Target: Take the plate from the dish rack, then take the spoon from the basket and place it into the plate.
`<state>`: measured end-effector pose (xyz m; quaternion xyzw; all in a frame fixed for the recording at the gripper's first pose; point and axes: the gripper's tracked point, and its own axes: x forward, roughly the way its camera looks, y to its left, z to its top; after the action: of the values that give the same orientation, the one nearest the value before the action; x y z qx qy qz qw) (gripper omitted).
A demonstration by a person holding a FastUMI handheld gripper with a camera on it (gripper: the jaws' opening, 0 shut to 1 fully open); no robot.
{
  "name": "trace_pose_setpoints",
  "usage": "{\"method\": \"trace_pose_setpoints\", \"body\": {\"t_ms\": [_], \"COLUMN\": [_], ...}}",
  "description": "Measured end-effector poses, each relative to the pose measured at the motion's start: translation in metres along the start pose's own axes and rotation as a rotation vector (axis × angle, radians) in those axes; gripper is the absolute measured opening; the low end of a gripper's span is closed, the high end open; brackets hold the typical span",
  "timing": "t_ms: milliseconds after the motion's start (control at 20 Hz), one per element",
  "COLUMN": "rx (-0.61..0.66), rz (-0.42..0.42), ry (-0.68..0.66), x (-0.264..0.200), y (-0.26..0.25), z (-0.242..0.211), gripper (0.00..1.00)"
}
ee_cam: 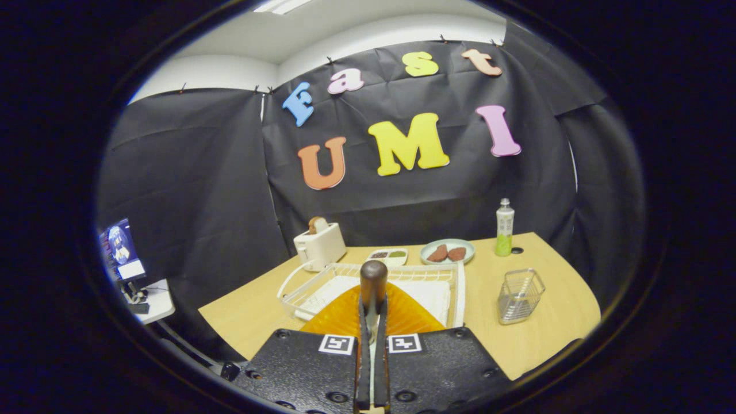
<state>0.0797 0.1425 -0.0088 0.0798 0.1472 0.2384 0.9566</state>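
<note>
Tool (373, 310) clenched on brown-handled spoon (374, 282) pointing to 12 o'clock, orange plate (345, 313) below it on desk (489, 328), white dish rack (322, 282) just beyond, wire basket (520, 296) at 2 o'clock, toaster (319, 244) at 11 o'clock.

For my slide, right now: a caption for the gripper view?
Hand-held gripper shut on spoon, above orange plate beside dish rack.

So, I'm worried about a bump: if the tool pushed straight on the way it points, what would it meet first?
Probably the orange plate, lying just ahead of the tool, which is shut on the spoon. The white dish rack comes beyond it; depth is hard to judge.
</note>
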Motion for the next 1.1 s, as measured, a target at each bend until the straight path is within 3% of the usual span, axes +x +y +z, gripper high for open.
{"method": "trace_pose_setpoints", "body": {"t_ms": [300,800,1000,1100], "rx": [-0.001,0.095,0.093,0.092], "rz": [0.014,0.099,0.04,0.011], "ry": [0.061,0.133,0.129,0.121], "x": [0.022,0.044,0.048,0.049], "y": [0.02,0.024,-0.001,-0.011], "z": [-0.059,-0.1,-0.098,-0.096], "gripper": [0.08,0.11,0.24,0.35]}}
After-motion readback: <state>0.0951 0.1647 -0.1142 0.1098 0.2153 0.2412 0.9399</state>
